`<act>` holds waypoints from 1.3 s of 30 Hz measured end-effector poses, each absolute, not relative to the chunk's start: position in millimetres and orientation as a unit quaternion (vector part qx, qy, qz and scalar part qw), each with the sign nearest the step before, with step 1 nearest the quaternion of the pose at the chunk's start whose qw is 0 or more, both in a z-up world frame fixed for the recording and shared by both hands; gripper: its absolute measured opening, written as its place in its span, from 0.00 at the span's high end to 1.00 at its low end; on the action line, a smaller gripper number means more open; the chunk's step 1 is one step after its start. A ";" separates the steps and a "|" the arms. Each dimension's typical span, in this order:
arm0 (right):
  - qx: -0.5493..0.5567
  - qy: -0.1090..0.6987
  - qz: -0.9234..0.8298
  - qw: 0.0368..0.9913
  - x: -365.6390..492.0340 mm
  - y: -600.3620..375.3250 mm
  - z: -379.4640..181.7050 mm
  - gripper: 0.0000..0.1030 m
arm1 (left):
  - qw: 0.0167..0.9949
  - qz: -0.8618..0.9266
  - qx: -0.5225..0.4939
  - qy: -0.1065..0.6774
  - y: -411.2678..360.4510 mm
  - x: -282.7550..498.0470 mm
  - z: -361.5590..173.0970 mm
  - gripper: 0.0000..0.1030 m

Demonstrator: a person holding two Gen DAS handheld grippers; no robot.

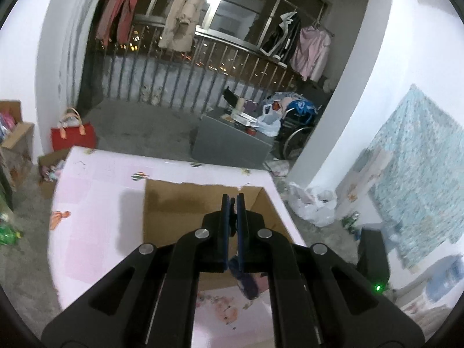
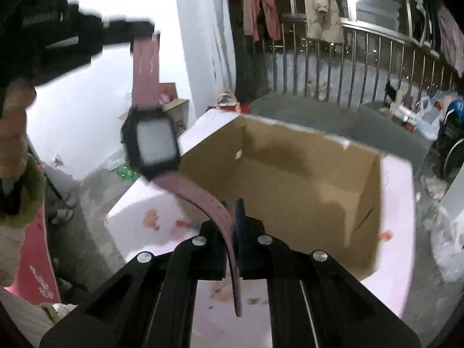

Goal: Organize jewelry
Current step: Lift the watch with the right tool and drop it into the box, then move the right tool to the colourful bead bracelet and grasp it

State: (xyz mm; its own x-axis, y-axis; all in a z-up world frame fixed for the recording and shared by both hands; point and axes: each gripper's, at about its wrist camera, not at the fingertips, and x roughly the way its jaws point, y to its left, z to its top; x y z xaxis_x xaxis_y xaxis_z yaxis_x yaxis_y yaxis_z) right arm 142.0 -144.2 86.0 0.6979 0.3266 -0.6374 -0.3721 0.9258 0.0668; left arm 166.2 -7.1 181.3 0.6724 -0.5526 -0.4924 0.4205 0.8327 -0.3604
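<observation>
Two hand-held grippers hover above a pink-covered table (image 2: 397,203) bearing an open cardboard box (image 2: 293,179). Between them hangs a pink-strapped watch (image 2: 155,142) with a black square case. Left gripper (image 2: 145,30), at upper left in the right wrist view, clamps the upper strap end. Right gripper (image 2: 233,214) is closed on the lower strap.

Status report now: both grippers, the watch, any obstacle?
Left gripper and right gripper each shut on one end of the pink strap. Watch hangs between them beside the cardboard box. Nothing in the way.
</observation>
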 end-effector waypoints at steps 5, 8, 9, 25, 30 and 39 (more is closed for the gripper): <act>-0.073 0.396 0.161 0.901 209.1 -157.8 89.3 0.95 | 0.900 -0.248 -0.098 0.344 -16.5 222.8 161.2 0.97; -0.092 0.443 0.147 0.880 250.8 -163.9 74.8 0.95 | 0.887 -0.231 -0.089 0.389 -28.4 263.1 133.7 0.97; -0.099 0.455 0.143 0.873 264.0 -165.5 70.7 0.95 | 0.881 -0.224 -0.084 0.407 -32.8 278.2 120.4 0.97; -0.257 0.540 0.071 0.798 345.5 -151.2 0.7 0.55 | 0.865 -0.173 -0.012 0.471 -60.3 354.1 44.5 0.69; -0.233 0.515 0.071 0.822 320.1 -167.1 29.5 0.51 | 0.882 -0.177 -0.032 0.435 -38.8 327.5 68.8 0.61; -0.062 0.424 0.102 0.898 226.8 -222.0 92.1 0.50 | 0.925 -0.142 -0.068 0.347 43.2 234.6 113.1 0.47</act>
State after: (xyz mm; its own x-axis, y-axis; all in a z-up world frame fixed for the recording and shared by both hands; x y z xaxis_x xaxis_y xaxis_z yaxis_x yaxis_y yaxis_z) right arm 226.8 -222.0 92.1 0.6198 0.1295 -0.7740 -0.2351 0.9716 -0.0257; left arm 234.6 43.2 113.1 0.7193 -0.3100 -0.6217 0.2160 0.9504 -0.2239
